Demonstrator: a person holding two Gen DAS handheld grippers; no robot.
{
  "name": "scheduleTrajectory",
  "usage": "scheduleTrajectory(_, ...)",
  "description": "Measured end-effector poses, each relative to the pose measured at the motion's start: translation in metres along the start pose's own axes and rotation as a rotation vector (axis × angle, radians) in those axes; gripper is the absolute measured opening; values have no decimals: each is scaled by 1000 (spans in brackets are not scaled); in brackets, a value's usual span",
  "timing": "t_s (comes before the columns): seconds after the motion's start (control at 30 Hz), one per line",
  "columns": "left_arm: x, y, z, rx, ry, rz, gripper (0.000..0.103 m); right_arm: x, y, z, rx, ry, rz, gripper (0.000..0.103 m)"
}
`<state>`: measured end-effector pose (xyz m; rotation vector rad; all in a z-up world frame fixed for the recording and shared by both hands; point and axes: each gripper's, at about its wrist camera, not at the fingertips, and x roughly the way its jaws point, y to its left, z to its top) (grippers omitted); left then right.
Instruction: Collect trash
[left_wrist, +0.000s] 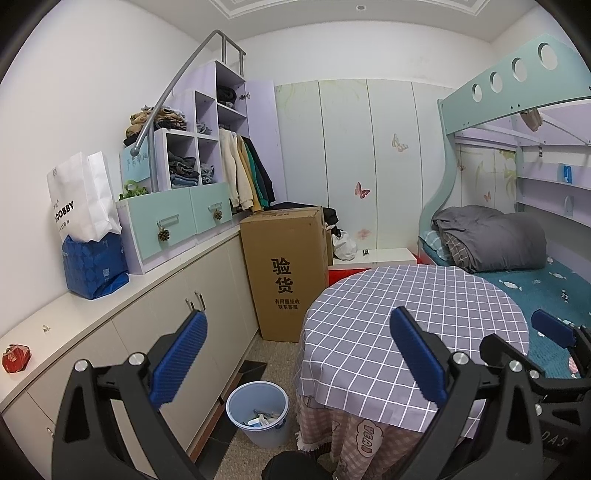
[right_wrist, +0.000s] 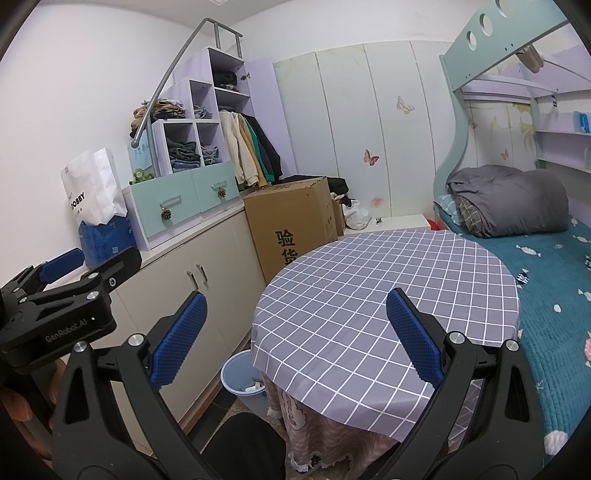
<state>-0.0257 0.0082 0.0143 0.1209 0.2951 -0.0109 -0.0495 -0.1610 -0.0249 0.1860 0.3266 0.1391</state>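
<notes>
The left gripper hangs above the near edge of a round bench draped in a grey checked cloth, its two blue-padded fingers spread wide apart with nothing between them and touching nothing. The right gripper is held the same way over the same bench, fingers wide apart and holding nothing; it sits just to the right of the left gripper. On the floor between the bench and the low cabinets stands one pale blue trash bin, open-topped, with a few scraps of white and blue paper or packaging lying at its bottom; the right wrist view shows the bin partly tucked under the cloth's edge. One small red crumpled wrapper lies on the cabinet top at far left. Further along that top stand one white paper bag behind one blue bag. One tall cardboard box stands on the floor.
</notes>
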Motion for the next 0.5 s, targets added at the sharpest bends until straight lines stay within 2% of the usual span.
scheduleTrajectory(0.3, 18, -13, -2, 1, 19, -31, 97, 12, -15, -3, 31, 19, -24, 96)
scheduleTrajectory(0.5, 53, -35, -11, 5, 71, -59, 97, 31, -46, -13, 77, 69, -73, 96)
